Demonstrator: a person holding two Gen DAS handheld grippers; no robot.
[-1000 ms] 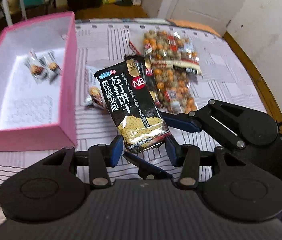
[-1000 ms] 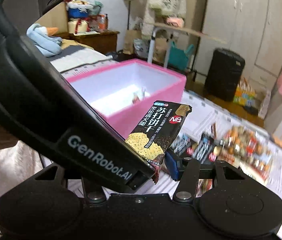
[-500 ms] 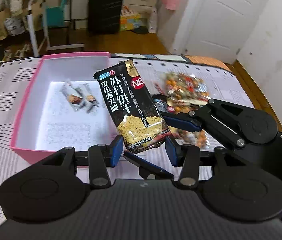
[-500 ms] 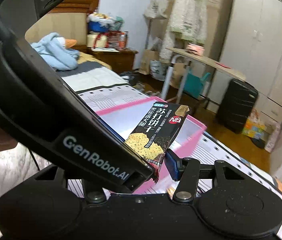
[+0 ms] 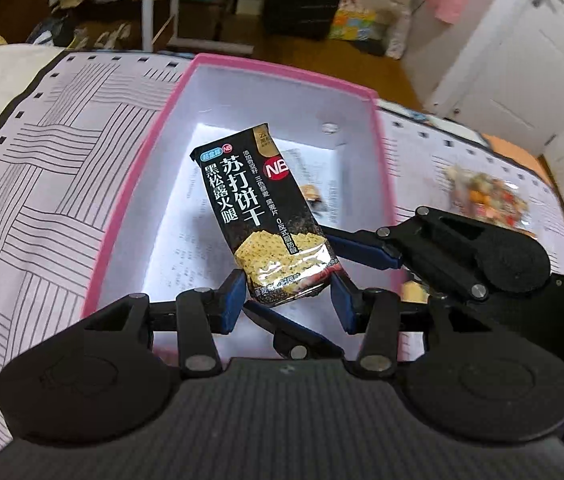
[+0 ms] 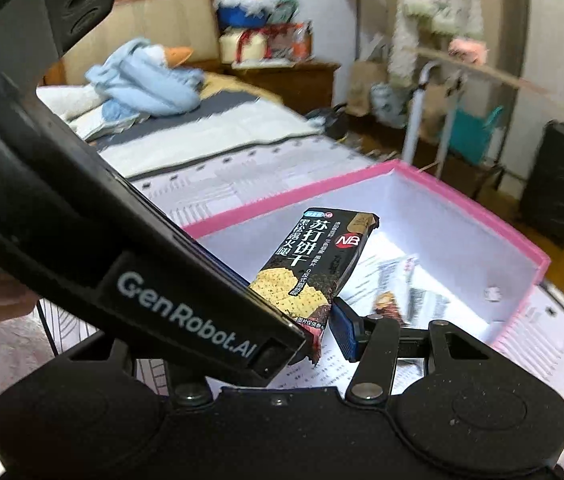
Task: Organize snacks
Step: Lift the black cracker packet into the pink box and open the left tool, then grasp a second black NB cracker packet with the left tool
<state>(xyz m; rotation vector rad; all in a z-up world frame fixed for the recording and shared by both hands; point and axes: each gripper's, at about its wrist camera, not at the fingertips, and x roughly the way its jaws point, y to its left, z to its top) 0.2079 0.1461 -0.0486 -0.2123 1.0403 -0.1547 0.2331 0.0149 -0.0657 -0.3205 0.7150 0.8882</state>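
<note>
Left wrist view: soda cracker packet (image 5: 266, 216) held above the pink box (image 5: 382, 168), ready to drop in.
Left gripper (image 5: 288, 294) and right gripper (image 5: 322, 254) both look pinched on its near end, sharing the hold.

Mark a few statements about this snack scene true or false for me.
1. The soda cracker pack has a black wrapper. True.
2. The cracker pack lies flat on the floor of the pink box. False: it stands raised over the box, its lower end between the pads of the left gripper.
3. The pink box already holds a small wrapped snack. True.
4. The clear bag of mixed snacks is inside the pink box. False: it lies on the striped bedspread, outside the box on its right.
</note>
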